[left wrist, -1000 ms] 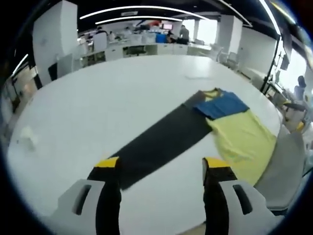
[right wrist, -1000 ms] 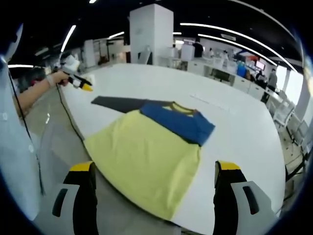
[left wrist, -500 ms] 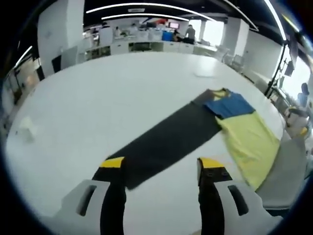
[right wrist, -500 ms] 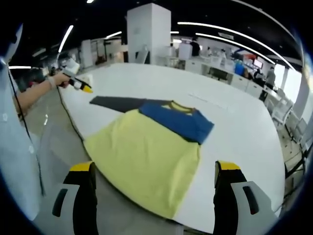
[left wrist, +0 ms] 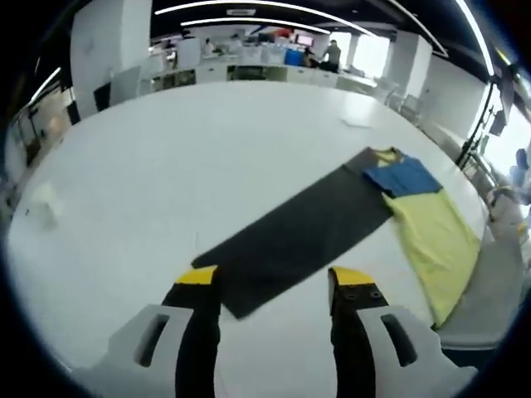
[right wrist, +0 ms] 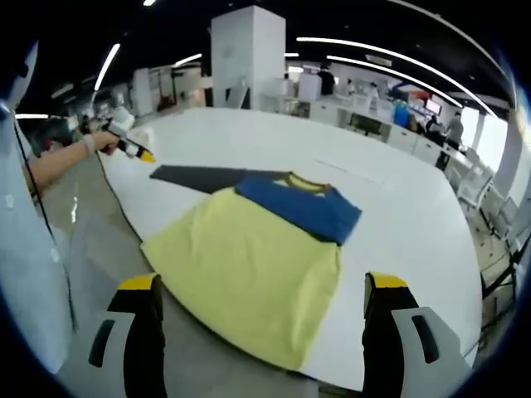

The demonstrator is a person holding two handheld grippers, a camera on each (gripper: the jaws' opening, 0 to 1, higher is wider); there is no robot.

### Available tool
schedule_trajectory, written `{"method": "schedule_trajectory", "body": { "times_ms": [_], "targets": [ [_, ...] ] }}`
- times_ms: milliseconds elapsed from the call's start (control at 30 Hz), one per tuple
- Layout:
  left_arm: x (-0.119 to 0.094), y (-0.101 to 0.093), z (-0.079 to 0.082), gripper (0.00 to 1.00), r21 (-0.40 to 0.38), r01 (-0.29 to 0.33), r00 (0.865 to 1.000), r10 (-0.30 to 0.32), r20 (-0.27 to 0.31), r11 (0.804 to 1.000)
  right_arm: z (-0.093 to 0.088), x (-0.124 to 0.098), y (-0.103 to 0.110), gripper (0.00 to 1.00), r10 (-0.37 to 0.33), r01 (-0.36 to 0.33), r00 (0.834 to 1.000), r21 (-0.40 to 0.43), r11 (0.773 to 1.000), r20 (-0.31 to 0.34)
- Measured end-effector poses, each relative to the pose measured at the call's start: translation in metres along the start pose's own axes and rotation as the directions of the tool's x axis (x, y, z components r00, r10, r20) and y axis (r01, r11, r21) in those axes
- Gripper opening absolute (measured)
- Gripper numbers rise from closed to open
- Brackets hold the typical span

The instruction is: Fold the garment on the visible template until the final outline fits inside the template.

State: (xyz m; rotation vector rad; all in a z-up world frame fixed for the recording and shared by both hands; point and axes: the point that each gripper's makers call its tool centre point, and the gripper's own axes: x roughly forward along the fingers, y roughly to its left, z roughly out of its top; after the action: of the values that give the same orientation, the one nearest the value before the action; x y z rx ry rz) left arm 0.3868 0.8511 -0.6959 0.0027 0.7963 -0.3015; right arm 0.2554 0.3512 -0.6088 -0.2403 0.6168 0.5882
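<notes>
A: Well, what lies on the white table (left wrist: 166, 157)?

B: A T-shirt (right wrist: 257, 249), soft and matte, with a pale yellow body, a blue band across the shoulders and a yellow collar. It lies flat with faint wrinkles, and its lower hem droops over the table's near edge in the right gripper view. Beside it, touching at the collar end, is the template (left wrist: 299, 236), a long dark grey rectangle, thin and flat on the smooth tabletop.

A: Does the shirt sit on the template?

B: Only its top corner overlaps; most of the T-shirt (left wrist: 427, 228) spreads off to one side of the strip.

A: And the 2 grippers?

B: The left gripper (left wrist: 274, 278) has its black, yellow-tipped jaws spread wide, hovering above the template's near end with nothing between them. The right gripper (right wrist: 261, 286) is equally wide apart, empty, its tips framing the shirt's hanging hem without visible contact.

A: Anything else?

B: In the right gripper view a hand (right wrist: 101, 141) holds the left gripper out over the far end of the template (right wrist: 195, 177).
</notes>
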Motion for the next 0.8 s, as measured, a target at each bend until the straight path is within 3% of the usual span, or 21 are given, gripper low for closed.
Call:
{"method": "schedule_trajectory", "body": {
  "times_ms": [367,800],
  "targets": [
    [0.014,0.024,-0.011,0.45,-0.033,-0.003,1.0,0.002,-0.014,0.999,0.001,-0.004,0.004,1.0,-0.044,0.044,0.999,0.013,0.999,-0.002],
    [0.035,0.046,-0.02,0.37,-0.076,-0.014,1.0,0.012,-0.028,0.997,0.011,0.006,0.009,1.0,-0.061,0.062,0.998,0.016,0.998,-0.008]
  ]
}}
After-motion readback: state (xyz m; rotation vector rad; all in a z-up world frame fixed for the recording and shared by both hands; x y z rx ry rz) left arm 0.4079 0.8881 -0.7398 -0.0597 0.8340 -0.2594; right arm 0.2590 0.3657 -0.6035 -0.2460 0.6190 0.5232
